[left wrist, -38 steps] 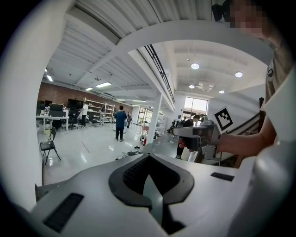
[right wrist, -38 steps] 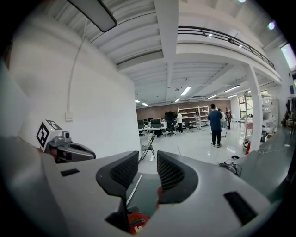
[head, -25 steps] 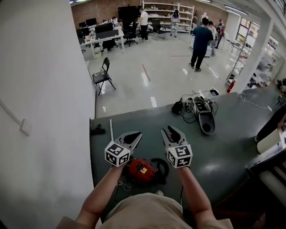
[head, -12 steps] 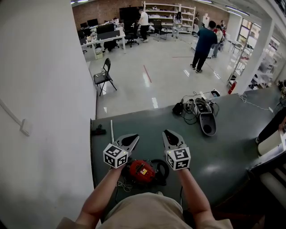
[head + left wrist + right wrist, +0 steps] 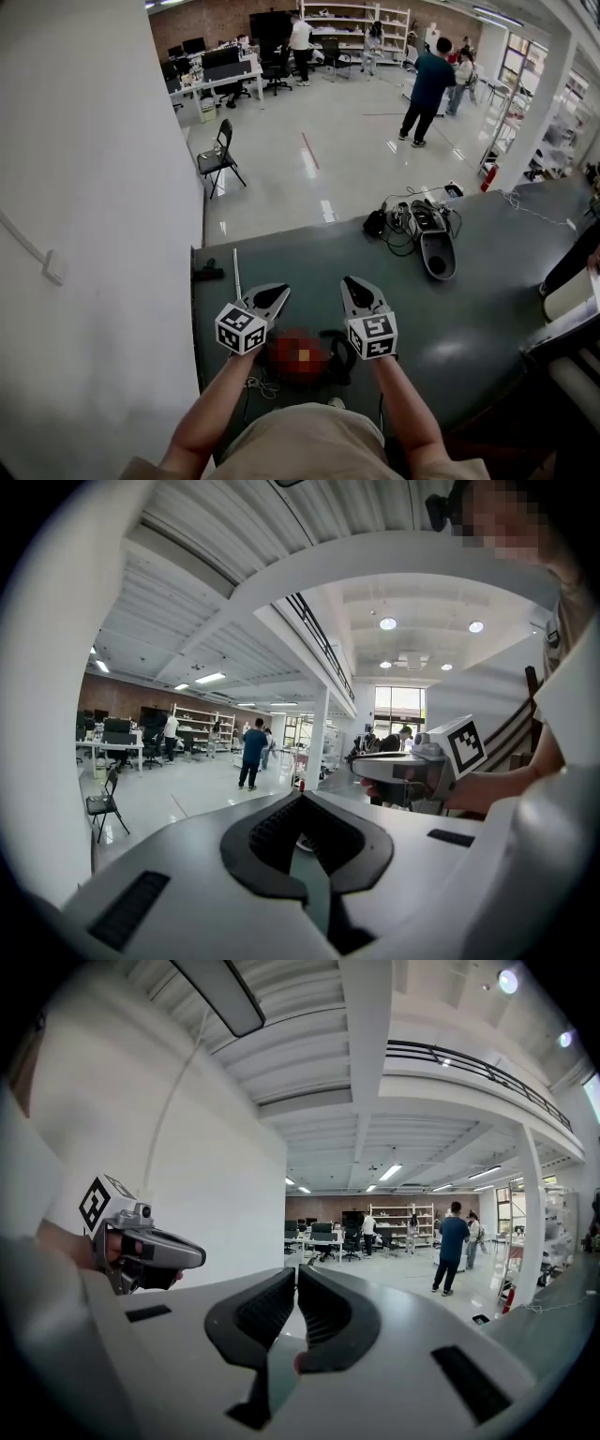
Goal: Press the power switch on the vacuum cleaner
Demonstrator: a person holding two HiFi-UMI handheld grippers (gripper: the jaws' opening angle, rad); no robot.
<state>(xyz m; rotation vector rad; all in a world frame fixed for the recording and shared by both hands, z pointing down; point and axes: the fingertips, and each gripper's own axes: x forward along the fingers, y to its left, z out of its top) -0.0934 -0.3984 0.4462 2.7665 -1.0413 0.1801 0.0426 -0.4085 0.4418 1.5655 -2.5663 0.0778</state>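
The vacuum cleaner (image 5: 292, 354) shows as a small red body, blurred over, on the dark table's near edge below and between my two grippers. A black hose loop (image 5: 337, 345) lies at its right. My left gripper (image 5: 273, 294) hovers just left of and above it; its tips touch, with nothing between them (image 5: 300, 795). To the right of the red body my right gripper (image 5: 355, 282) is closing, its jaws nearly together with only a thin slit and nothing in it (image 5: 296, 1271). The power switch is not visible.
A dark grey appliance (image 5: 433, 246) with tangled cables lies at the table's (image 5: 487, 281) far edge. A white rod (image 5: 234, 270) and a small black item (image 5: 207, 274) lie by the white wall at left. Beyond the table are a chair and several people.
The right gripper's jaws went from wide open to almost together. Both hands sank slightly toward the red vacuum cleaner. The left gripper stayed shut.
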